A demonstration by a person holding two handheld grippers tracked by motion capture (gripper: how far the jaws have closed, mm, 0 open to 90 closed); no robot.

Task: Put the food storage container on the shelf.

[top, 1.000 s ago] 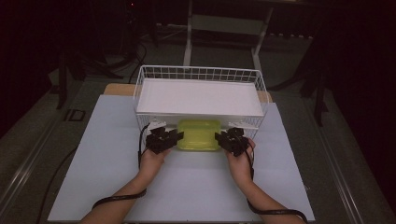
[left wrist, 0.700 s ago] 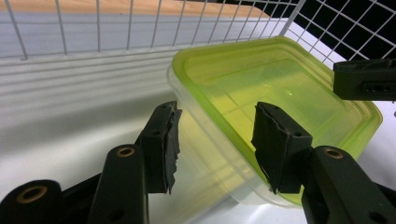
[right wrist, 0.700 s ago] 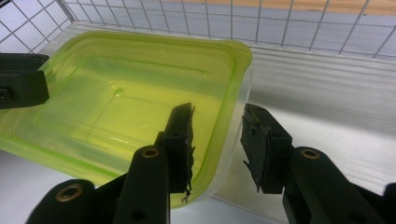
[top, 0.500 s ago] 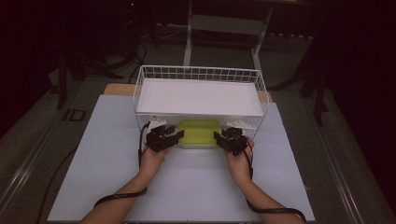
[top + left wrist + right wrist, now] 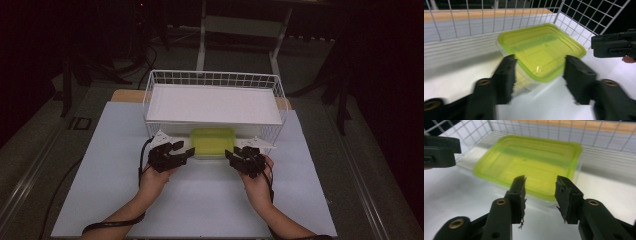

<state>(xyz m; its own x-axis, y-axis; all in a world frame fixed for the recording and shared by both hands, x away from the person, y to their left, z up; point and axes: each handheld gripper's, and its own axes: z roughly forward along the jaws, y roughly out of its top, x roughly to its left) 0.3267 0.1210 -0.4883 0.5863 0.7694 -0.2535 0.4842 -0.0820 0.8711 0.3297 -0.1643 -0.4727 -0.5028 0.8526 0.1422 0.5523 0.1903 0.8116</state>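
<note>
A clear box with a yellow-green lid [image 5: 212,141] sits on the white table under the front edge of a white wire rack [image 5: 215,74]. My left gripper [image 5: 186,151] hovers at the box's left end and my right gripper [image 5: 230,153] at its right end. In the left gripper view the jaws [image 5: 539,72] have just been opening; the box's near corner [image 5: 541,57] lies between them, with no pad pressing on it. In the right gripper view the jaws [image 5: 540,187] have just opened a little and stand apart in front of the lid [image 5: 529,162].
The rack's white shelf board [image 5: 212,102] spans above the box, with wire walls on both sides. The white table sheet [image 5: 200,205] reaches to the near edge. A wooden strip [image 5: 122,95] shows behind it. Dark floor and stands surround the table.
Both hands have drawn back a little from the box's ends toward the person and risen slightly. The left jaws stand wider apart than before.
</note>
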